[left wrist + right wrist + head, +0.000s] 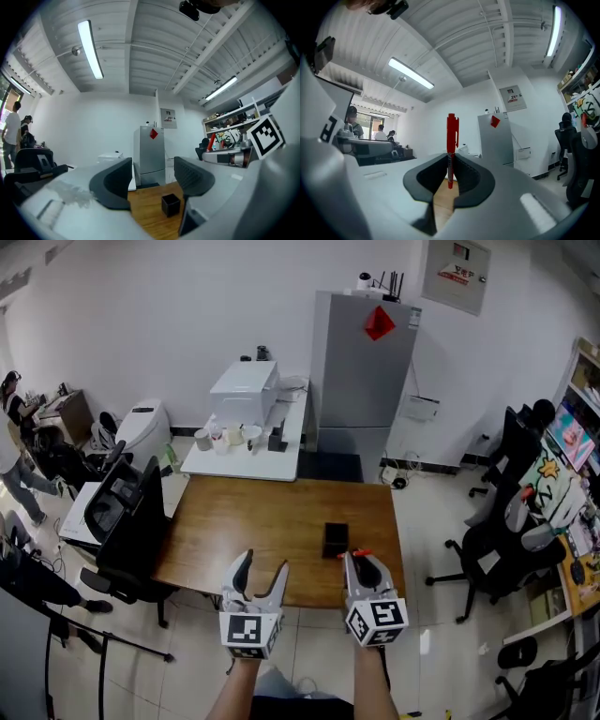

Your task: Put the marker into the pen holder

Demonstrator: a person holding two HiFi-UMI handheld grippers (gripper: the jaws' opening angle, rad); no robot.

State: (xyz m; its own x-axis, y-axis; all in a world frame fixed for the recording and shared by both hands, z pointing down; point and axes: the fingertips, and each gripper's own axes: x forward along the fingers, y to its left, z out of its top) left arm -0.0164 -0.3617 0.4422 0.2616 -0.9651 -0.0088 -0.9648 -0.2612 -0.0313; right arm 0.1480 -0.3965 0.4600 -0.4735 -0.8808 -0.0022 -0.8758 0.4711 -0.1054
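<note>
From the head view, the left gripper [263, 563] hangs over the near edge of the wooden table [253, 521], fingers spread wide with nothing in them. The right gripper [364, 562] is beside it, pinched onto the red marker [361, 552], whose tip pokes up just near and right of the black pen holder [335, 540] standing on the table. Each gripper's cube shows black-and-white square markers. Behind the table, a grey fridge [361, 371] wears a red diamond sticker [379, 322], and a wall panel [457, 273] carries red print too small to read.

The left gripper view shows its two dark jaws well apart, and the open-topped pen holder sits on the wood beyond them, nearer the right jaw.

In the right gripper view the jaws are closed on the marker, which stands upright with its clipped cap above them. I can read no lettering on its barrel.
</note>
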